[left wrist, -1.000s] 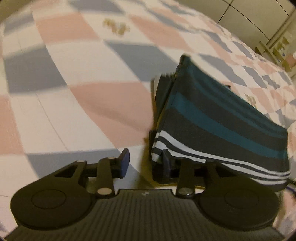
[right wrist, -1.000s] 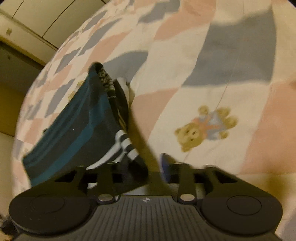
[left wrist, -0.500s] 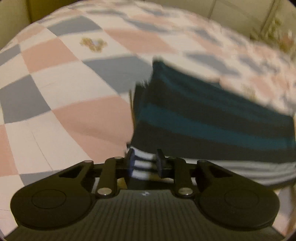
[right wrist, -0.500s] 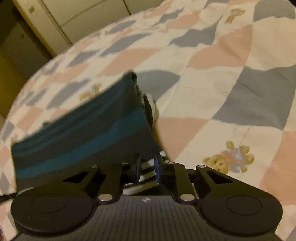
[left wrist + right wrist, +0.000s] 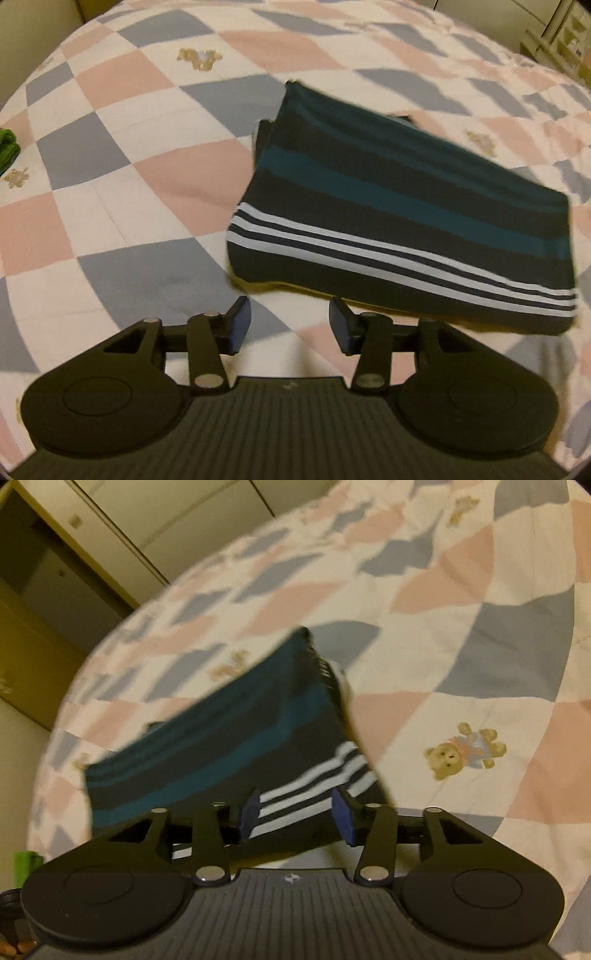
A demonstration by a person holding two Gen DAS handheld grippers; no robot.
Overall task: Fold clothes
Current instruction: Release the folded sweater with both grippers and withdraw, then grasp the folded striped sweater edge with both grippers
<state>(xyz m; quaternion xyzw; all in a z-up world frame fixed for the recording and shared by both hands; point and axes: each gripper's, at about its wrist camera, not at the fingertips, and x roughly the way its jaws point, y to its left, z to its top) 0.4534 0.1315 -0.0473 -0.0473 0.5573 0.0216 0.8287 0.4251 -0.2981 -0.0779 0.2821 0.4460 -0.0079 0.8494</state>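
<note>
Both sets of jaws, shut on the near striped edge half a second ago, are now seen parted. The left gripper [image 5: 290,325] stands open and drawn back, with bare quilt visible between its pads; the folded striped garment [image 5: 399,221] lies just beyond it, toward 1 o'clock, not touched.

The right gripper [image 5: 295,818] is also open. The white-striped near edge of the garment [image 5: 236,746] is seen between its spread pads, toward 12 o'clock; whether cloth is brushed by either pad cannot be told through the motion blur.

The garment is laid flat on the checked quilt [image 5: 122,177] as a compact rectangle, teal and dark bands uppermost, layered edges showing at its left end in the left view. Some lift along the near edge is suggested by a shadow, though blur prevents certainty.

A green item [image 5: 7,147] is noted at 9 o'clock in the left view, at the frame edge. A bear print [image 5: 463,749] is seen at 3 o'clock in the right view.

Judgement: the fold is taken as released and set down; this piece appears finished or nearly so. Next, a clean withdrawal is called for, so that the top layer is not dragged open.
</note>
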